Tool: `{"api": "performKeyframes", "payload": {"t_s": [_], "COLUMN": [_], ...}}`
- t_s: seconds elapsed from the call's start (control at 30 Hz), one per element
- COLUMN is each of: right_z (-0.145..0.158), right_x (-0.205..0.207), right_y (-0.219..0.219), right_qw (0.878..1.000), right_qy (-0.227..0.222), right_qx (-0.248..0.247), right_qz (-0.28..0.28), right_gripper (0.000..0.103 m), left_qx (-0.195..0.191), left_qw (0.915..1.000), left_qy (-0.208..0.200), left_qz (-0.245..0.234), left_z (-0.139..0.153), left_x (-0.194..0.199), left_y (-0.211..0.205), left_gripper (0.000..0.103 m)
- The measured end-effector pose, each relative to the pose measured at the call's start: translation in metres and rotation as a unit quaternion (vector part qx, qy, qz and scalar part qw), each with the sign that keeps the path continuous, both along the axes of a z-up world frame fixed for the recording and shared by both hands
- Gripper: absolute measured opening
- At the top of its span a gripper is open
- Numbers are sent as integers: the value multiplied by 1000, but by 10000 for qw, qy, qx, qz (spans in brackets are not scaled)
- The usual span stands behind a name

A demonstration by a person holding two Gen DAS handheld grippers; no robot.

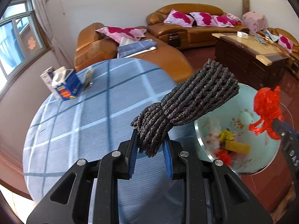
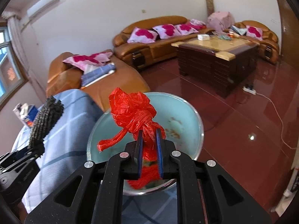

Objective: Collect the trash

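Note:
My left gripper (image 1: 150, 140) is shut on a dark grey foam net sleeve (image 1: 188, 104), which sticks up and to the right over the edge of the blue checked table (image 1: 78, 123). The right gripper (image 2: 149, 138) is shut on a knotted red plastic bag (image 2: 132, 112) and holds it above the pale green trash bin (image 2: 186, 115). In the left wrist view the red bag (image 1: 267, 110) hangs over the bin (image 1: 261, 156), which holds yellow, red and clear scraps. The foam sleeve (image 2: 45, 117) and the left gripper (image 2: 36, 151) show at the left of the right wrist view.
A blue carton and a white box (image 1: 63, 84) stand at the table's far left, next to a small wrapper (image 1: 88, 78). Brown leather sofas (image 1: 168, 28) with pink cushions and a dark wooden coffee table (image 1: 248, 52) stand behind. The red floor (image 2: 243, 130) carries a white cable.

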State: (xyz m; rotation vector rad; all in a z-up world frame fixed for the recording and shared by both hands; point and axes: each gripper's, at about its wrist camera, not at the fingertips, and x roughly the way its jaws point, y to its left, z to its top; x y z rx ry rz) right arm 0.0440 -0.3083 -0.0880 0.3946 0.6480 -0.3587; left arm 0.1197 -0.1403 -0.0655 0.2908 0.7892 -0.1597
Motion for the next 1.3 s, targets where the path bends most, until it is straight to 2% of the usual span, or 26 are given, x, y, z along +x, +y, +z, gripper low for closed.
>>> {"api": "performKeyframes", "payload": {"t_s": [0.17, 0.23, 0.3, 0.33, 0.4, 0.47, 0.53, 0.6, 0.63, 0.7, 0.87, 1.0, 1.3], "right_z": [-13, -17, -17, -15, -13, -11, -6, 0, 3, 9, 33, 56, 75], "right_x": [3, 2, 0, -1, -2, -7, -13, -19, -22, -31, -48, -63, -78], "right_y": [-15, -20, -22, -23, -22, -25, -28, -31, -32, -35, -28, -12, 6], "right_qw": [9999, 9998, 9997, 9998, 9998, 9996, 9990, 9978, 9972, 9954, 9911, 9865, 9823], "right_qy": [109, 106, 49, 18, 2, -70, -174, -318, -376, -551, -949, -1241, -1435], "right_qx": [43, 158, 201, 177, 118, 95, 77, 36, 27, 32, -179, -496, -815], "right_qz": [-35, -64, -102, -105, -148, -254, -394, -587, -643, -778, -916, -948, -887], "right_gripper": [19, 31, 37, 44, 51, 51, 51, 51, 53, 55, 61, 74, 76], "left_qx": [-24, -14, 13, 37, 88, 92, 55, -47, -92, -252, -555, -726, -761], "left_qw": [9996, 9994, 9991, 9990, 9989, 9987, 9986, 9986, 9986, 9982, 9962, 9942, 9917], "left_qy": [205, 289, 348, 378, 399, 454, 438, 300, 257, 159, -184, -477, -890], "left_qz": [-168, -207, -239, -251, -217, -234, -302, -423, -463, -527, -644, -634, -537], "left_z": [-12, -17, -20, -22, -25, -27, -25, -19, -16, -8, 14, 32, 52], "left_x": [8, 11, 13, 15, 18, 19, 18, 12, 10, 6, -10, -24, -50], "left_y": [-29, -39, -46, -50, -54, -59, -60, -60, -60, -57, -43, -28, -1], "left_gripper": [25, 25, 27, 28, 30, 39, 63, 73, 84, 92, 97, 97, 97]}}
